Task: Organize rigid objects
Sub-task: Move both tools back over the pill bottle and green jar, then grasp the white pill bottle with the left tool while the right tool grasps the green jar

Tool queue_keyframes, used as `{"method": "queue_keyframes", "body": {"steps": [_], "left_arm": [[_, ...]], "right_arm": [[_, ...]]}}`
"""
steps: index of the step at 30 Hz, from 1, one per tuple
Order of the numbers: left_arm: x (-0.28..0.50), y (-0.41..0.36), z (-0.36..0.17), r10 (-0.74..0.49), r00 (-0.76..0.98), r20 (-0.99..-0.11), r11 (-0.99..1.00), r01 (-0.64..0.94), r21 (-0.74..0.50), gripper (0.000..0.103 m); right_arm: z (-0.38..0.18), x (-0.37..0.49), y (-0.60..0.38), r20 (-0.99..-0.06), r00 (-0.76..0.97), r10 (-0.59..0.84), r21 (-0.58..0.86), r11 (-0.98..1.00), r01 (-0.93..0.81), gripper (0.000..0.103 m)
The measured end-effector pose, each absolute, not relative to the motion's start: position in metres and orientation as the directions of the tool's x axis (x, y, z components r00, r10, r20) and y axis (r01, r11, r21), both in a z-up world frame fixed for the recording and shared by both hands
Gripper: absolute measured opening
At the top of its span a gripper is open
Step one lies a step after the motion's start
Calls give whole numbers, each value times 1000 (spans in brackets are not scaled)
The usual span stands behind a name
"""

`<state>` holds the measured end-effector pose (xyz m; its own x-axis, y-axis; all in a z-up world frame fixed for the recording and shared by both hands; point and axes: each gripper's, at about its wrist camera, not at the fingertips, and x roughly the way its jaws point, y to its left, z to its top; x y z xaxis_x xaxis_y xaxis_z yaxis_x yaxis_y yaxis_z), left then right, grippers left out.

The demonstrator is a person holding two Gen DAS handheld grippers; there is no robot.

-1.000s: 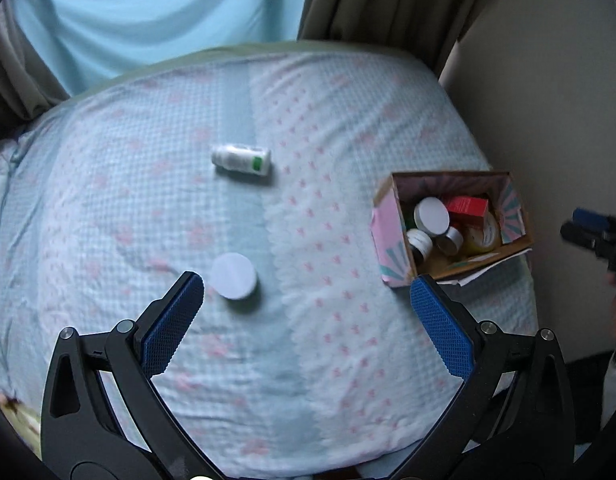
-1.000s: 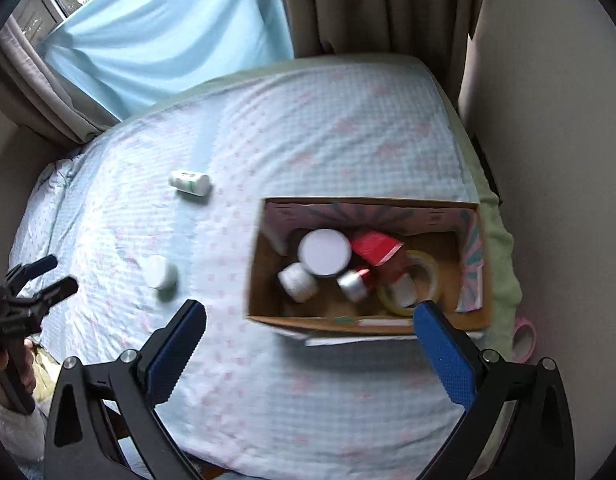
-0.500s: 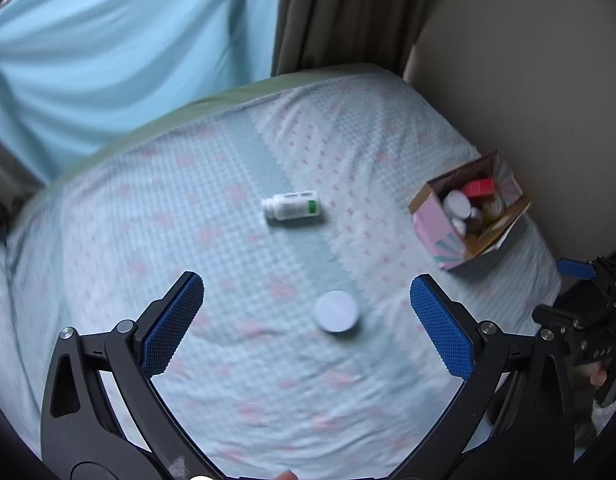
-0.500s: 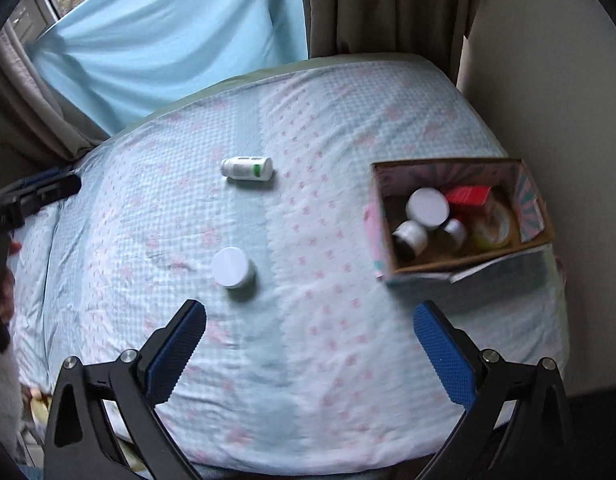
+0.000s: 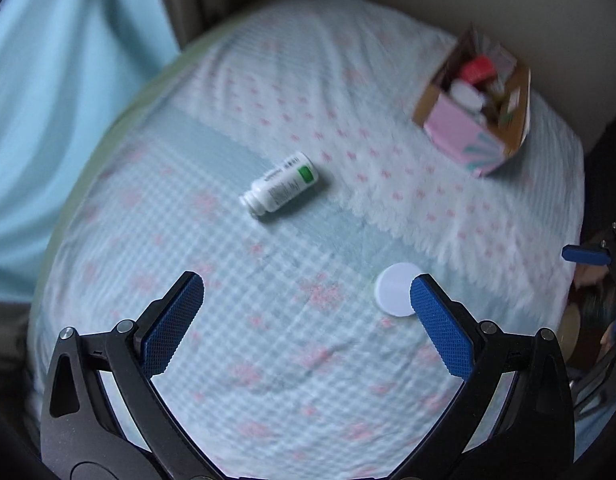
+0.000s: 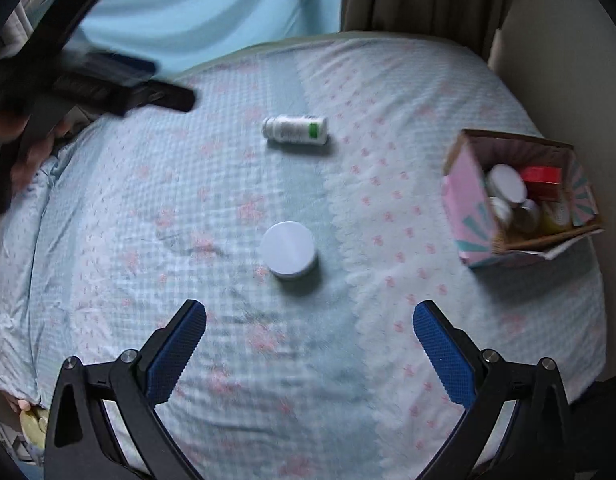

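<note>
On the soft bedspread (image 6: 108,240), with both the left gripper (image 5: 308,304) and right gripper (image 6: 309,332) spread wide and empty, the lying bottle (image 6: 295,129) may roll away, or the round jar (image 6: 288,244) may sink and tilt, if one finger touches first.

Left gripper (image 5: 304,312) is held open above the bedspread (image 5: 268,360). A white bottle (image 5: 282,188) lies sideways; box (image 5: 473,110) contents are blurred, possibly jars.

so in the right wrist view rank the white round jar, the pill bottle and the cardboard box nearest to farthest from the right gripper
1. white round jar, just ahead of the right gripper, near centre.
2. cardboard box, off to the right.
3. pill bottle, lying on its side, beyond the jar.
</note>
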<state>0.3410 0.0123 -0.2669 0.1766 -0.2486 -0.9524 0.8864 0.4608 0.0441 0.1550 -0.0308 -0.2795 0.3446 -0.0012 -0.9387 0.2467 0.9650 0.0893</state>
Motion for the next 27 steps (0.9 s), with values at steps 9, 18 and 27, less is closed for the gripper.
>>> {"method": "queue_keyframes", "body": {"steps": [9,18,27], "left_arm": [[390,-76,-372,-74,155,-985,179,974,140,103],[404,-123,-458,47,158,-986,-96,984,153,95],[418,-145,-481,87,37,-996,-105,994,28,76]], "right_arm": [[-372,208,-17,-979,201,-33,22,963,267,103],[-430,244,-14,-986,163,-25,16,969,246,103],[-463,261,-24,-991,131,35,64,971,231,83]]}}
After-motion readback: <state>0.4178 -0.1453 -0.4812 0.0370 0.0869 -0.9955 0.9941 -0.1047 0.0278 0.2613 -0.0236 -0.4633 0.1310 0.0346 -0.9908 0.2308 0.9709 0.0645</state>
